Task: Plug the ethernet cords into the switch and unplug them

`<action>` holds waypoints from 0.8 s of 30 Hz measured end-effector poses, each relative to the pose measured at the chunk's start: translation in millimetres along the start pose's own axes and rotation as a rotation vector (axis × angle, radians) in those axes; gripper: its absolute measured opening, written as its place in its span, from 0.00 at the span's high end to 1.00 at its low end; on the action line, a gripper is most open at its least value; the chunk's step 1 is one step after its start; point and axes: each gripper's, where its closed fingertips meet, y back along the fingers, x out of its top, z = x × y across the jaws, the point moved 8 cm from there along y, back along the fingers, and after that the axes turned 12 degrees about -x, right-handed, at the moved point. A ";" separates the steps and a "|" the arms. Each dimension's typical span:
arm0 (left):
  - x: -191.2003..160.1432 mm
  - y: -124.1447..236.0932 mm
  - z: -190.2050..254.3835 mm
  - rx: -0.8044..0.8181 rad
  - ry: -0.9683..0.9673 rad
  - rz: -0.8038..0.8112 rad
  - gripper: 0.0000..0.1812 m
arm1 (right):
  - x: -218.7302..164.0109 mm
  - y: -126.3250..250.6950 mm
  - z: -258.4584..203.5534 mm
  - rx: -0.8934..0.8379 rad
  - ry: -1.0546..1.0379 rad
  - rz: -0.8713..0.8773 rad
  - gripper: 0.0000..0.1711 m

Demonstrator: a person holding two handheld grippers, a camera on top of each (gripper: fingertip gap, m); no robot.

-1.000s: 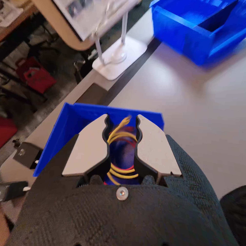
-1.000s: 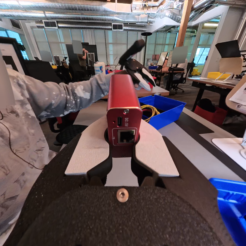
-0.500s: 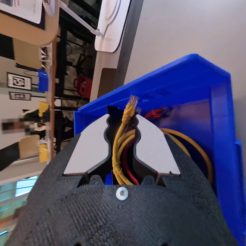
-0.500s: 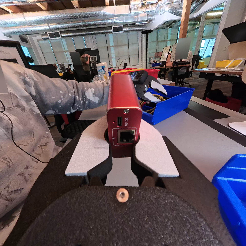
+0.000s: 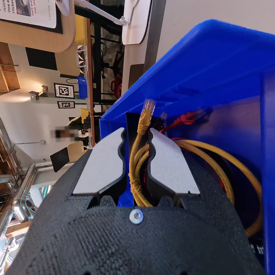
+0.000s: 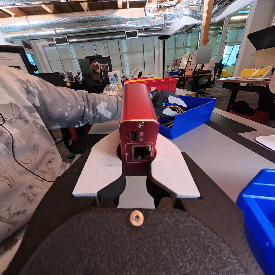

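yellow cord between left hand-held gripper fingers

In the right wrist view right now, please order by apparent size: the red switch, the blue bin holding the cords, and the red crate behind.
1. red switch, largest in the picture, but it sits close to the camera, so this is unsure
2. blue bin
3. red crate, smallest, partly hidden and farthest
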 end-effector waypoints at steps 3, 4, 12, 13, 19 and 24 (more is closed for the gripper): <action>0.6 -3.4 2.8 0.001 -0.003 -0.014 0.87 | 1.1 2.1 0.4 -0.002 -0.001 0.008 0.83; 0.5 -4.7 3.4 0.010 -0.006 -0.022 0.90 | 1.5 2.6 0.7 -0.003 -0.002 0.012 0.83; 0.7 42.5 -48.5 0.033 0.173 0.091 0.94 | 3.0 6.8 3.5 -0.015 -0.001 0.019 0.83; 0.6 55.7 -62.4 0.019 0.230 0.124 0.94 | 3.2 6.9 3.6 -0.014 0.000 0.019 0.83; 26.5 135.7 -121.0 -0.238 0.438 0.338 0.94 | 3.1 5.4 3.1 -0.008 0.014 0.014 0.83; 82.1 165.4 -92.9 -0.727 0.517 0.604 0.94 | 1.7 6.7 1.6 0.032 0.026 -0.006 0.83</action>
